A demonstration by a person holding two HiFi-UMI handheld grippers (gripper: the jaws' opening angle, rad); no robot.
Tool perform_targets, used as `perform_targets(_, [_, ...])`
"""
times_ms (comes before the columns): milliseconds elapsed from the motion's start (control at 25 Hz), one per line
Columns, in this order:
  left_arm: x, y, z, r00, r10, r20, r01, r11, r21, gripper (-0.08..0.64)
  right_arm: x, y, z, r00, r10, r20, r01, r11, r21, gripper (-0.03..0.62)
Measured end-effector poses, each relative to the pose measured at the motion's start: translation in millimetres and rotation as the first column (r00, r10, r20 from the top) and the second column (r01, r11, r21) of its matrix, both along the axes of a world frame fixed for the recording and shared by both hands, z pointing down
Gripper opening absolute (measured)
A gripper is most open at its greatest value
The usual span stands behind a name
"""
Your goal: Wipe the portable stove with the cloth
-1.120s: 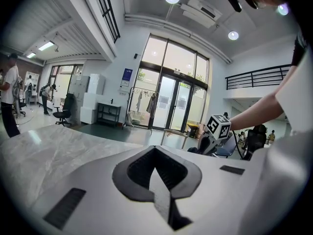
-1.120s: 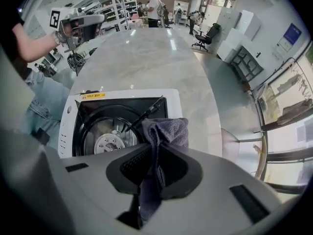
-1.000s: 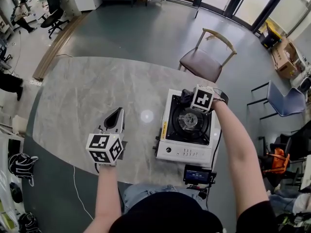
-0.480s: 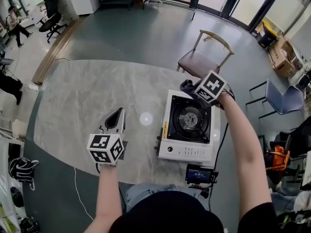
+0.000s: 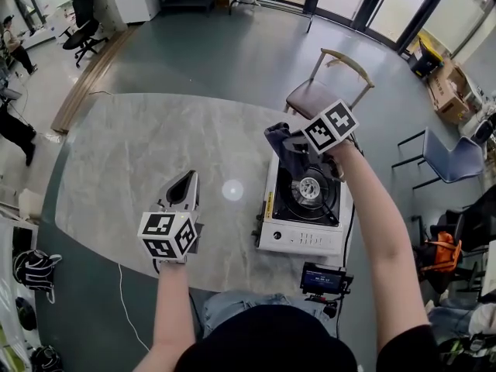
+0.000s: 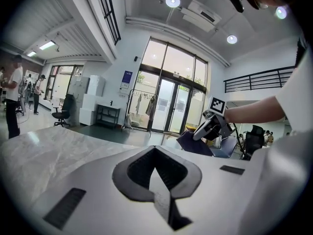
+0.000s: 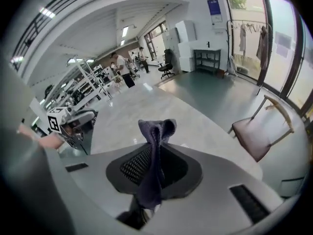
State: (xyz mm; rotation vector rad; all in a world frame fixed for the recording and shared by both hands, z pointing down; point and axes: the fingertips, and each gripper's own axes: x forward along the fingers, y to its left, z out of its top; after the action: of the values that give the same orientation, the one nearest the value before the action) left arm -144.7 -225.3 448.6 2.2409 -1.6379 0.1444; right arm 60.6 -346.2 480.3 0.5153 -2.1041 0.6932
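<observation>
Lifting from the cooktop, the right gripper [image 5: 293,141] sits in the upper right of the head view, its jaws clamped on the dark cloth [image 5: 280,138]. In the right gripper view the cloth [image 7: 154,146] is pinched between the pads and bunches up beyond the tips. The free end hangs over the far left corner of the portable stove [image 5: 299,242]. Whether it touches the metal cannot be told from here.

A second ago the same gripper was low over the far edge of the stove, cloth against the top beside the burner. Half a second ago it had slid to the far corner. It is now raised and tilted, and the cloth has been drawn up with it. This suggests one wiping pass along the back edge has ended. The burner ring and the near control panel probably remain to be wiped.

The left gripper [image 5: 184,183] is unchanged, resting on the grey table [image 5: 132,153] at lower left, well apart from the stove. Its jaws are closed together with nothing between them.
</observation>
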Motion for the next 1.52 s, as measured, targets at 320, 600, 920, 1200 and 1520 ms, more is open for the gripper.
perform_targets(320, [-23, 6, 6, 0.999, -0.042, -0.016, 0.042, 0.999, -0.014, -0.002, -6, 16, 54, 0.990, 0.002, -0.140, -0.007, 0.999, -0.037, 0.067])
perform_targets(600, [-30, 5, 6, 0.999, -0.050, -0.015, 0.049, 0.999, -0.012, -0.002, 10, 10, 95, 0.961, 0.085, -0.262, -0.063, 0.994, 0.089, 0.067])
perform_targets(920, [-20, 3, 5, 1.000, -0.024, -0.019, 0.023, 1.000, -0.011, -0.002, 0, 27, 92, 0.942, -0.016, -0.335, 0.083, 0.979, 0.187, 0.067])
perform_targets(1200, [-13, 3, 1, 1.000, 0.000, -0.015, 0.000, 1.000, -0.003, -0.002, -9, 60, 93, 0.940, -0.112, -0.322, 0.163, 0.977, 0.135, 0.067])
perform_targets(1520, [-11, 8, -5, 1.000, 0.018, -0.008, -0.018, 1.000, 0.010, -0.002, -30, 119, 102, 0.943, -0.243, -0.229, 0.246, 0.969, -0.017, 0.067])
